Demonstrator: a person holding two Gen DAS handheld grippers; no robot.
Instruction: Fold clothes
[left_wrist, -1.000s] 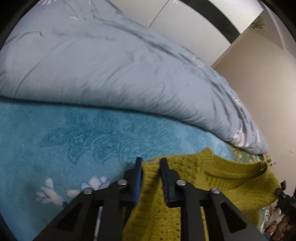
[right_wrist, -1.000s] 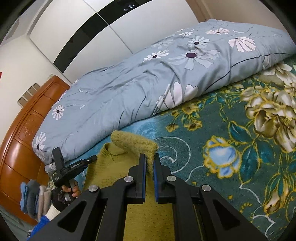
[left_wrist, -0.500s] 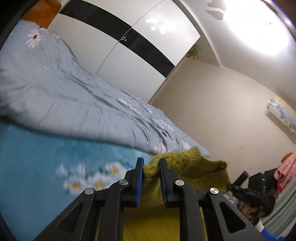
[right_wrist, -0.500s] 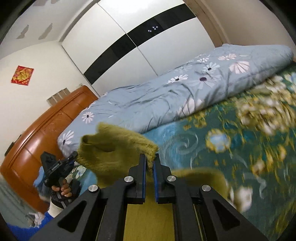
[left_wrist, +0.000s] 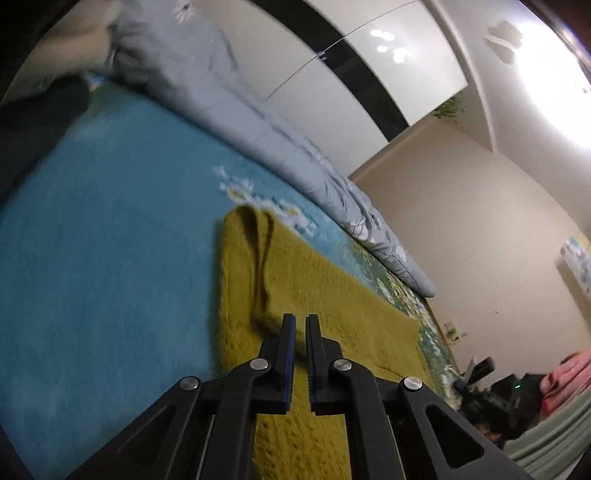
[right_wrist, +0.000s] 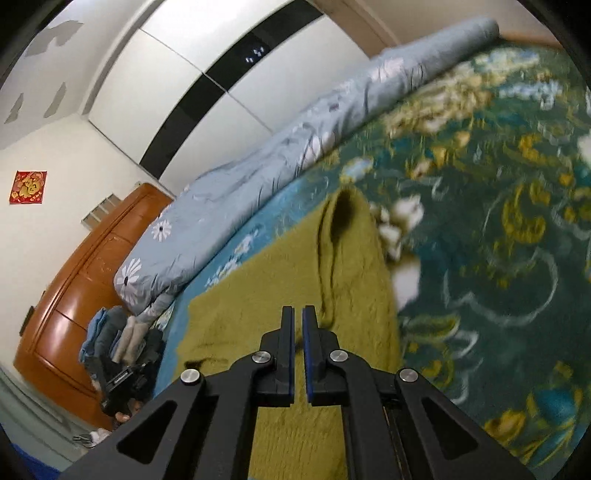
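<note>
Sweater (left_wrist: 325, 295) flat on bedspread (left_wrist: 110, 258), long axis away from both near-closed tongs, grip on it unclear.

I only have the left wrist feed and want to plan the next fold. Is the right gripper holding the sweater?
Observer: The right gripper sits over the sweater with its jaws nearly together; I cannot tell whether fabric is pinched.
Operator: What is along the sweater's right side?
Observer: A sleeve lies folded in along that edge, and beyond it is the dark floral blanket.
Operator: Any clothes stacked nearby?
Observer: Yes, folded clothes are piled beside the brown wooden furniture.
</note>
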